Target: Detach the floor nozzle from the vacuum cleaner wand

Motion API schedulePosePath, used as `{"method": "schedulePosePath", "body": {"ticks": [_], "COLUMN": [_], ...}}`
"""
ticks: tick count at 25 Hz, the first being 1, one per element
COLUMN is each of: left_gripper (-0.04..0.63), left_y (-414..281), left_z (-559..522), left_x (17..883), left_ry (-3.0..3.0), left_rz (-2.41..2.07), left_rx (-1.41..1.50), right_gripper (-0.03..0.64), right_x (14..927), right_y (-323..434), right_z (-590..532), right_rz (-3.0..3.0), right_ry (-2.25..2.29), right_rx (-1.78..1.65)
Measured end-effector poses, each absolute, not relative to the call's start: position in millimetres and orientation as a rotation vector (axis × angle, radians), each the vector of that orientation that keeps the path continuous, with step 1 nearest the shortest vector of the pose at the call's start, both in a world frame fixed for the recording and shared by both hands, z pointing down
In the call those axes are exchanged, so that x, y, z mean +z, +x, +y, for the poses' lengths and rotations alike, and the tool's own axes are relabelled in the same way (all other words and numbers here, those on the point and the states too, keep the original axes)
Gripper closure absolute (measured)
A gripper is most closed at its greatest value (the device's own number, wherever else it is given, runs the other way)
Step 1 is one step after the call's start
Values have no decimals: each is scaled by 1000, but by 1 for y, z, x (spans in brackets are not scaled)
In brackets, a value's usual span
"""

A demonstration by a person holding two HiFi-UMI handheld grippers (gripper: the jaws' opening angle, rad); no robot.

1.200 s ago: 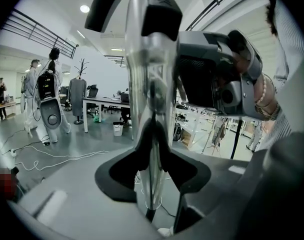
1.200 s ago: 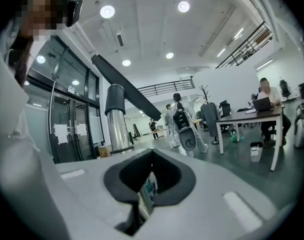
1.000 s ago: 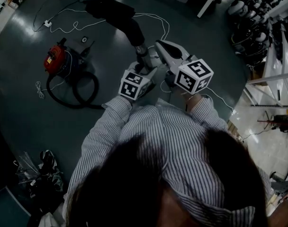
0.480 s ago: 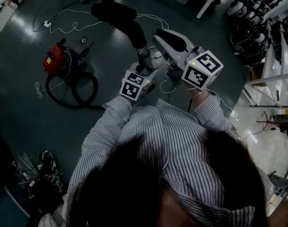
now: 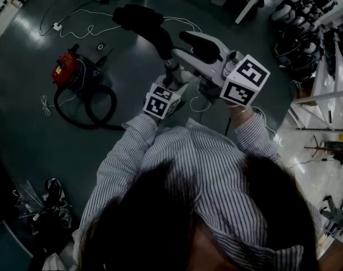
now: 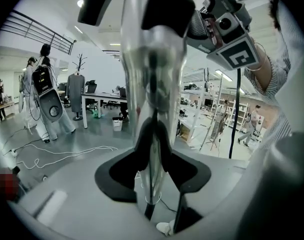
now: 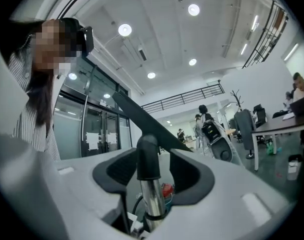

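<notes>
A red canister vacuum (image 5: 66, 69) and its looped black hose (image 5: 84, 109) are crowding the left floor; a white power strip and cable (image 5: 57, 26) are trailing ahead; the dark green floor (image 5: 25, 140) beneath is lying open.

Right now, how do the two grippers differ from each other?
The left gripper is shut on the shiny wand, pads pressing its tube. The right gripper has its jaws opening, and the wand shows in the gap untouched. In the head view the right gripper reaches in from the right, its marker cube looking larger than the left gripper's. Both carry a marker cube and face the same wand.
</notes>
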State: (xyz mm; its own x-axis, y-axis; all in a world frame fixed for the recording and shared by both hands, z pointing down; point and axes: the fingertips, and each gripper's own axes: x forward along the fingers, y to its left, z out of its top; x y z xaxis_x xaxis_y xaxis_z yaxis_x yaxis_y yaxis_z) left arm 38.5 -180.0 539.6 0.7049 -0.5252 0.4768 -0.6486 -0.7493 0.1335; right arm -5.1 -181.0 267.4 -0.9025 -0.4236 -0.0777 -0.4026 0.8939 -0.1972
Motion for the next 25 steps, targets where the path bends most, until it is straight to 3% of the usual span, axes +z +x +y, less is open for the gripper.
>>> {"method": "schedulePosePath", "body": {"ticks": [6, 19, 25], "left_gripper": [417, 416, 416], "left_y": [44, 46, 46], "left_z": [-176, -172, -168], "left_x": [537, 545, 546], "left_ry": [2635, 2647, 2646], "left_rz": [-892, -846, -828], "left_rx": [601, 666, 696], "right_gripper": [385, 383, 434], "right_x": [266, 279, 283], "right_y": [-26, -54, -57], "right_z": [-175, -177, -175], "right_rz": [3004, 3076, 3101], "right_ry": [-565, -492, -453], "right_rx": [-244, -286, -298]}}
